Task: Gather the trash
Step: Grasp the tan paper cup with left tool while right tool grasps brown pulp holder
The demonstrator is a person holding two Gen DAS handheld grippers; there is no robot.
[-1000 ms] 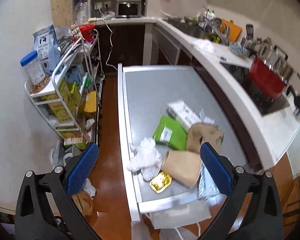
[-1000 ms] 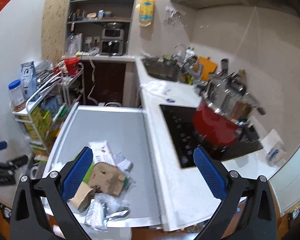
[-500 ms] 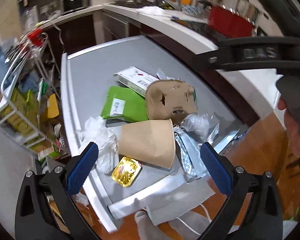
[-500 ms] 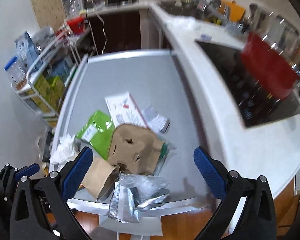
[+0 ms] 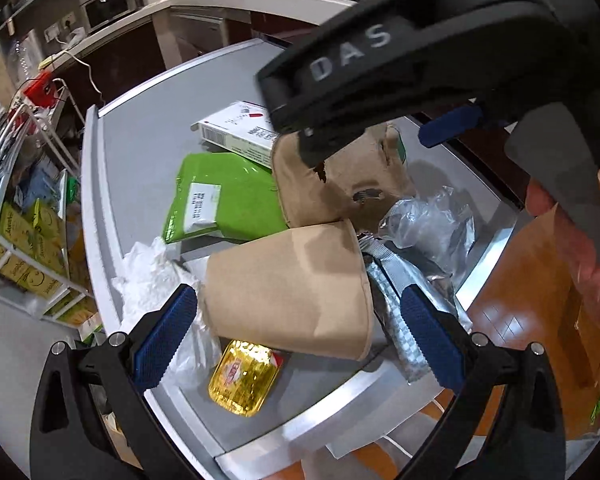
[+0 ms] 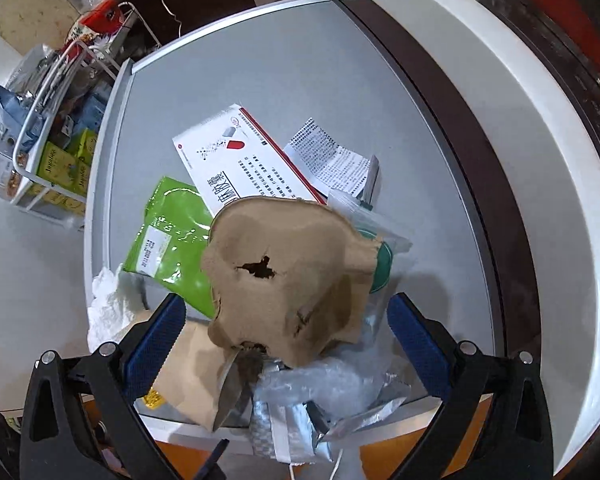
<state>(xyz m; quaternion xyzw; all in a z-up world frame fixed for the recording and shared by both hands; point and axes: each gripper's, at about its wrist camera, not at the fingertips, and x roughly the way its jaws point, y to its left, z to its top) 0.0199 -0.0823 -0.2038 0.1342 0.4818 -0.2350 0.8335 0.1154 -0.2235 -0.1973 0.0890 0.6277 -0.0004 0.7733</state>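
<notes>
A trash pile lies at the near end of a grey table (image 5: 140,152) (image 6: 284,80). A brown paper cup (image 5: 292,292) (image 6: 192,376) lies on its side. My left gripper (image 5: 296,336) is open, its pads on either side of the cup. A torn brown pulp tray (image 6: 288,276) (image 5: 340,184) tops the pile. My right gripper (image 6: 284,344) is open and straddles the tray from above; its body (image 5: 420,48) crosses the left wrist view. Around them lie a green pouch (image 5: 224,196) (image 6: 168,240), a white box (image 6: 236,168) (image 5: 236,128), white tissue (image 5: 152,276), a gold packet (image 5: 244,376) and silver foil wrappers (image 5: 404,320) (image 6: 292,432).
A wire rack (image 5: 16,200) (image 6: 48,132) with yellow boxes stands left of the table. A white counter (image 6: 520,128) runs along the right side. A brown paper bag (image 5: 560,320) stands on the wooden floor at the right.
Both grippers have moved down and in toward the pile. The left now brackets the paper cup, the right now brackets the pulp tray. Nothing on the table has shifted.
</notes>
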